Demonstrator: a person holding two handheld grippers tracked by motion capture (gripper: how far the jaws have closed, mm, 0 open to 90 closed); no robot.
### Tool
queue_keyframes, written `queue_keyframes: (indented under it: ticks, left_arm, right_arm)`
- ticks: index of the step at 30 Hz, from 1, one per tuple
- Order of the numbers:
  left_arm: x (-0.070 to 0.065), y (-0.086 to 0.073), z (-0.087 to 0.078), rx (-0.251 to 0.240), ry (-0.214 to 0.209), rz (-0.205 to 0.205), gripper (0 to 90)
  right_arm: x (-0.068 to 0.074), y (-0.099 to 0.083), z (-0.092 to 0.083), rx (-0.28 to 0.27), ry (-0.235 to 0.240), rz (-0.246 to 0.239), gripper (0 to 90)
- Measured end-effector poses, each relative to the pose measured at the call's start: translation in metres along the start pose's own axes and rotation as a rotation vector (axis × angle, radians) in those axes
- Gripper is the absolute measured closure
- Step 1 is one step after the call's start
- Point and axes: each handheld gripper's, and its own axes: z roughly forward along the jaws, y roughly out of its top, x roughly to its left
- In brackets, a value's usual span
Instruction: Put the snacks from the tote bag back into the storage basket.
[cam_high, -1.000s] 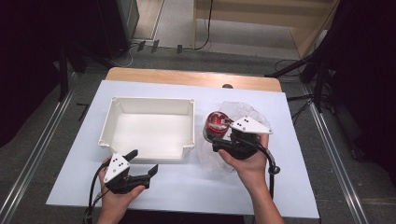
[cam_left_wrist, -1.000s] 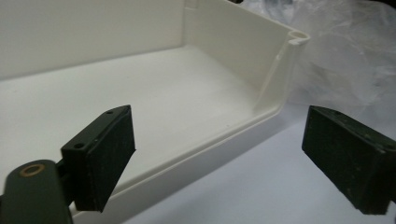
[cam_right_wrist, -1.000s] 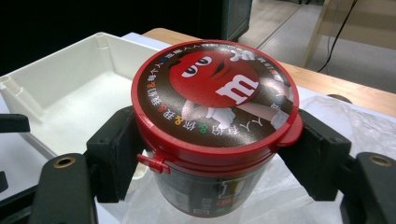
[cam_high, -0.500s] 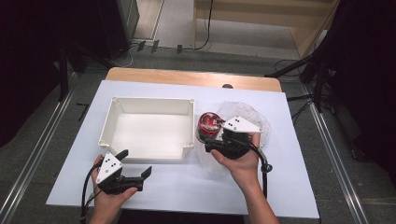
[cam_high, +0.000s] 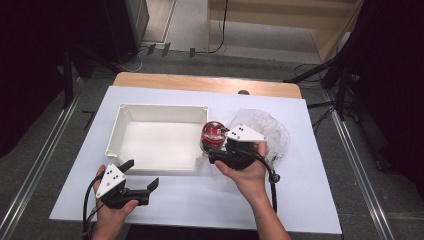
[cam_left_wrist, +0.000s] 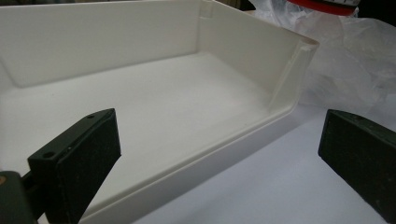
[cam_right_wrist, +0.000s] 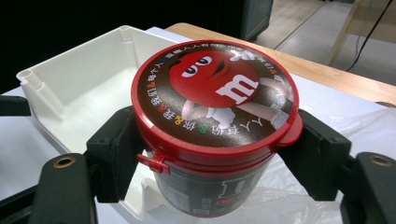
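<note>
The right gripper squeezes a round candy tub from both sides, just under its red lid. The black pads press on the tub's wall, so it cannot slip. The tub sits straight up, lid on top, which keeps the sweets inside. Seen from above, the tub hangs in the air just beside the right edge of the white tray, near the tray's far right corner. I think it is held there because it is going into the tray, and it must clear the wall first.

A crinkly clear plastic bag lies on the white table under and behind the right hand.

The left gripper rests low by the tray's near left corner. Its jaws are wide apart with nothing between them; they have just been opening. It looks ready to steady the tray if it slides
</note>
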Motion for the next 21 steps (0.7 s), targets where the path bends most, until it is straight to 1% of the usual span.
queue_keyframes:
  ticks: [10, 15, 21]
  left_arm:
    - [0.002, -0.001, -0.001, 0.008, 0.002, -0.008, 0.0]
    - [0.004, -0.002, 0.000, 0.007, 0.001, -0.013, 0.0]
    - [0.004, -0.002, 0.000, 0.010, 0.001, -0.010, 0.0]
  right_arm:
    - [0.007, 0.001, 0.011, 0.006, 0.026, -0.007, 26.2]
    - [0.008, 0.000, 0.017, 0.012, 0.031, -0.011, 26.2]
    - [0.010, -0.001, 0.023, 0.018, 0.039, -0.017, 26.2]
